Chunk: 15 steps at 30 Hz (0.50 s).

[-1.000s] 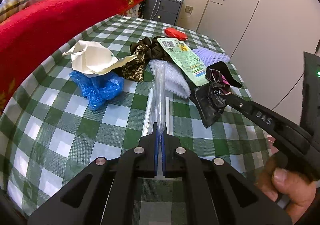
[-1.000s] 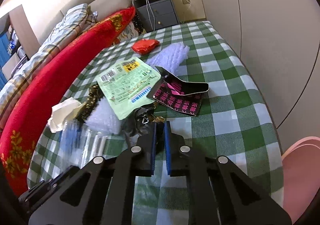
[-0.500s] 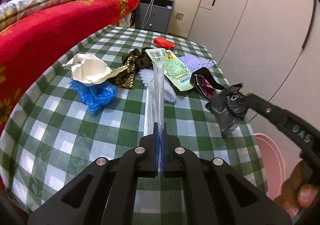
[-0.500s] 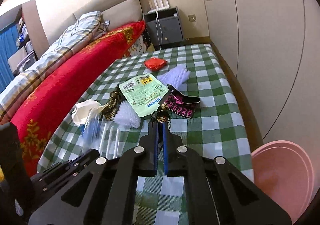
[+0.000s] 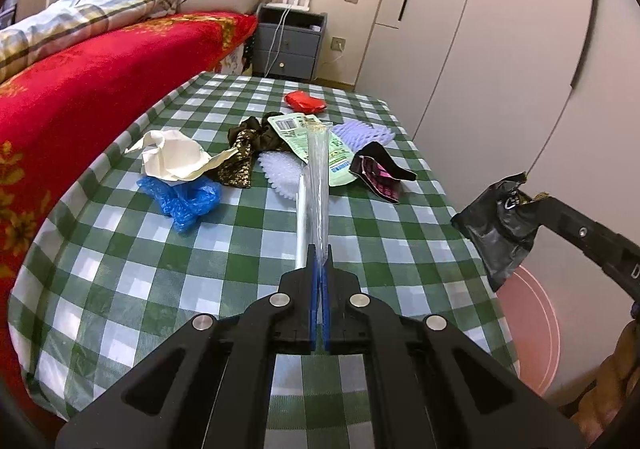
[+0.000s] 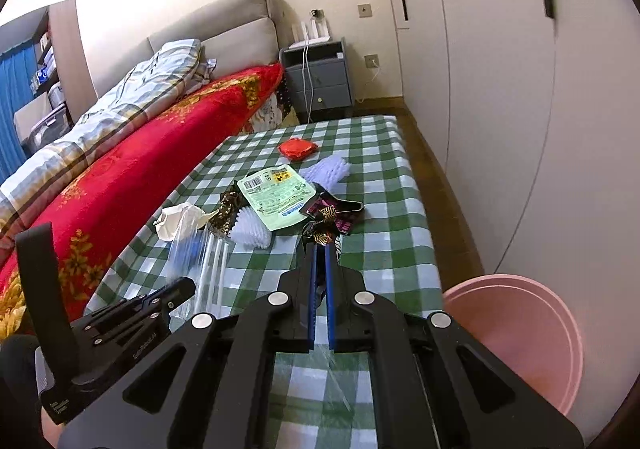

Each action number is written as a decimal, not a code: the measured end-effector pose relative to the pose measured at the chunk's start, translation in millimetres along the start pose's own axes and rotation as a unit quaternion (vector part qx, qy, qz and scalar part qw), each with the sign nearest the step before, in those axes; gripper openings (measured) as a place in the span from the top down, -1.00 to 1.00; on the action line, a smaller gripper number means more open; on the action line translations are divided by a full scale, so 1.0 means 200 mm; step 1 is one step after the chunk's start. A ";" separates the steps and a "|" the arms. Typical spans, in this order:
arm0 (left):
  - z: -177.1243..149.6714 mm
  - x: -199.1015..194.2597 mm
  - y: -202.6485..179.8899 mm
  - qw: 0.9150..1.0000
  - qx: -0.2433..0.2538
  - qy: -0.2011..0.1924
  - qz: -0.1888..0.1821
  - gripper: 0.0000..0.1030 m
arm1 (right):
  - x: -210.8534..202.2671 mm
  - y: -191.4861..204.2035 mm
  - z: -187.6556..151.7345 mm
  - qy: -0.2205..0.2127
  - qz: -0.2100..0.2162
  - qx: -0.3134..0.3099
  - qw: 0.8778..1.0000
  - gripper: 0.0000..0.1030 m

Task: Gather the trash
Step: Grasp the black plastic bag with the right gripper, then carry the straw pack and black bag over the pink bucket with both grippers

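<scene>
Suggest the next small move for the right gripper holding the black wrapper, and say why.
Probably carry it a little further right, over the pink bin, then open. The right gripper is shut on the black wrapper, which hangs clear of the checkered table near its right edge, with the bin's rim just below and beyond it. The left gripper holds a clear plastic sleeve.

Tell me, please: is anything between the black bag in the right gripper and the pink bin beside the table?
Nothing visible is. The right gripper holds the black bag in the air past the table edge, and the pink bin stands open on the floor below and to the right.
</scene>
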<state>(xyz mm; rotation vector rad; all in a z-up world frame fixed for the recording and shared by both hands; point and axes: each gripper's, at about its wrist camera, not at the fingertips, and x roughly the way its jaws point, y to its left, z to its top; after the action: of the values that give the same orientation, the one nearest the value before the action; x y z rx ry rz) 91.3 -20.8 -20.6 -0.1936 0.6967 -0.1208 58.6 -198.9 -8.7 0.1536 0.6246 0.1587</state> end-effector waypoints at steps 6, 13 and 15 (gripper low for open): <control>-0.01 -0.05 -0.03 1.000 0.011 -0.007 -0.009 0.97 | -0.08 -0.01 -0.02 -0.007 -0.011 -0.006 1.000 0.92; -0.02 -0.07 -0.07 1.000 0.022 -0.009 -0.018 0.97 | -0.15 -0.05 -0.03 -0.011 -0.026 -0.002 1.000 0.92; -0.02 -0.07 -0.08 0.999 0.025 -0.009 -0.020 0.97 | -0.16 -0.07 -0.03 -0.012 -0.030 0.001 0.999 0.92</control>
<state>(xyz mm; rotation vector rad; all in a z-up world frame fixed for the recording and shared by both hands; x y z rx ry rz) 76.8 -35.0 -11.6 -0.1615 0.6712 -0.1747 30.2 -217.6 2.4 0.1373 0.6042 0.0981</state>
